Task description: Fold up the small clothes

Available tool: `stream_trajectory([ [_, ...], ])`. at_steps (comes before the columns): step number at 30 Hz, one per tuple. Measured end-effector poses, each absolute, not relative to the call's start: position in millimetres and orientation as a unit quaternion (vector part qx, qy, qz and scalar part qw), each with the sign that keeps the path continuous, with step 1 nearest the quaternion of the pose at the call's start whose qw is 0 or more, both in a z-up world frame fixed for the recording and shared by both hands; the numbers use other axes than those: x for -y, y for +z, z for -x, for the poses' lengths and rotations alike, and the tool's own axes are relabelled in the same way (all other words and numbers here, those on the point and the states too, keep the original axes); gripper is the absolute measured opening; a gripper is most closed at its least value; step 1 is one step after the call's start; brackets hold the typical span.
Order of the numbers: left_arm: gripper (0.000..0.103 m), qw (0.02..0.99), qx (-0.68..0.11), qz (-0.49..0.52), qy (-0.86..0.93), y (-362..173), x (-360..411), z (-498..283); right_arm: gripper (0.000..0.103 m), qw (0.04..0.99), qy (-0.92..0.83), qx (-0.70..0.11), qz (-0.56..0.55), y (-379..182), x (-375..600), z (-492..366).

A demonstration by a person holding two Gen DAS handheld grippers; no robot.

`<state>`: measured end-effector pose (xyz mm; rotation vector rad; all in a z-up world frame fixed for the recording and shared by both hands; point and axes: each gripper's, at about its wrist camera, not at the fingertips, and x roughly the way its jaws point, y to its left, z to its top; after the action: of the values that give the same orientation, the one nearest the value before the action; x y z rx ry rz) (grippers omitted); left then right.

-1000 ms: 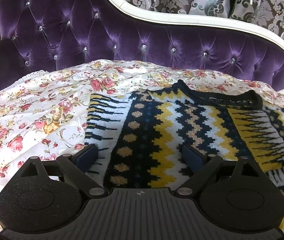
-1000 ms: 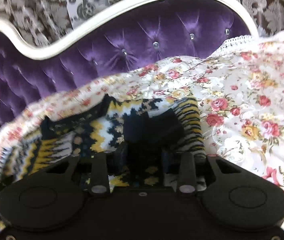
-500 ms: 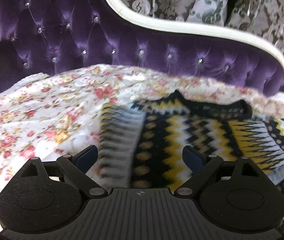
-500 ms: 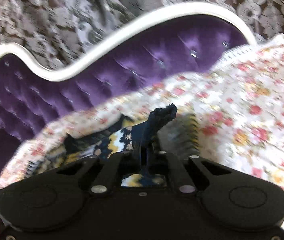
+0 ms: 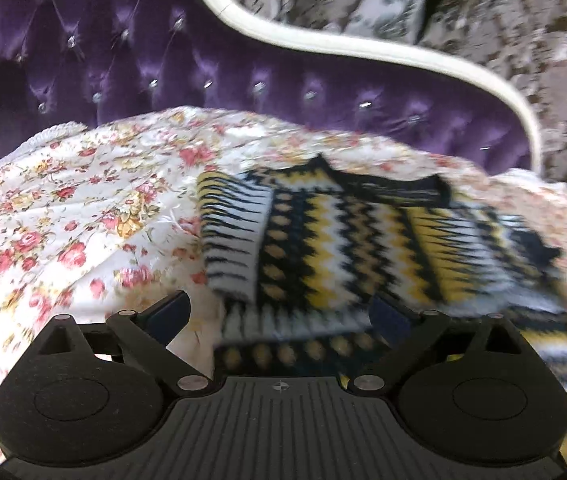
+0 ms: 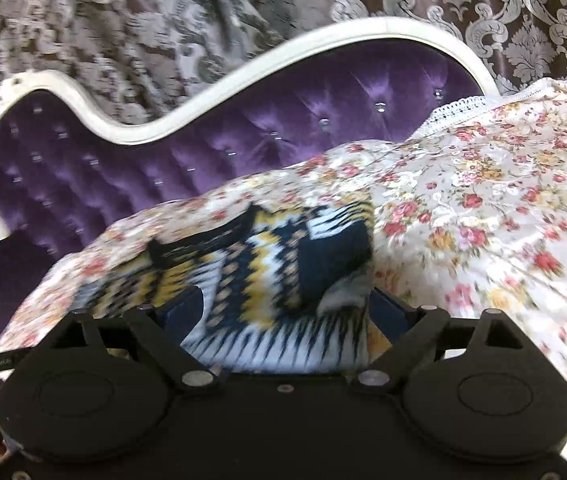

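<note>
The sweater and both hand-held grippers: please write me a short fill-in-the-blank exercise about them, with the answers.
1. The sweater lies on a ____ bedspread.
2. The headboard behind it is ____ velvet.
3. The right hand-held gripper has just been opening; its jaws now stand ____.
4. The left hand-held gripper holds ____.

Answers: floral; purple; open; nothing

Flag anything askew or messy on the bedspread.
The patterned sweater looks unevenly folded: a dark flap lies bunched and crooked over one side. The floral bedspread is wrinkled. Nothing looks spilled or damaged.
</note>
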<state>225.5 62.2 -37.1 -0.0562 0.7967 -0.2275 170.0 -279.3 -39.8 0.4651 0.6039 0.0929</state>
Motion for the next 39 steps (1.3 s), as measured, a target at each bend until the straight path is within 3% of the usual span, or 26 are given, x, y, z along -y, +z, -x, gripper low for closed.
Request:
stream_trajectory([
  [3,0.098,0.911,-0.386,0.039,-0.136,-22.8,-70.6,-191.1,0.100,0.921,0.069,-0.302,-0.235,-34.9,276.0,-134.4],
  [15,0.098,0.880,-0.431,0.076,-0.186,-17.9,-95.7,-76.3,0.100,0.871,0.101,-0.365,-0.313,-58.0,258.5,-19.1],
  [18,0.098,0.876,-0.440,0.066,-0.184,-22.1,-95.7,-57.8,0.098,0.886,0.100,-0.365,-0.266,-54.7,244.6,-2.0],
  [26,0.098,0.870,-0.458,0.036,-0.180,-32.7,-87.4,-21.1,0.102,0.880,0.103,-0.421,-0.196,-45.6,213.1,7.3],
  [39,0.098,0.864,-0.470,0.025,-0.179,-42.1,-80.8,-19.1,0.103,0.846,0.120,-0.454,-0.252,-60.3,201.9,8.6],
])
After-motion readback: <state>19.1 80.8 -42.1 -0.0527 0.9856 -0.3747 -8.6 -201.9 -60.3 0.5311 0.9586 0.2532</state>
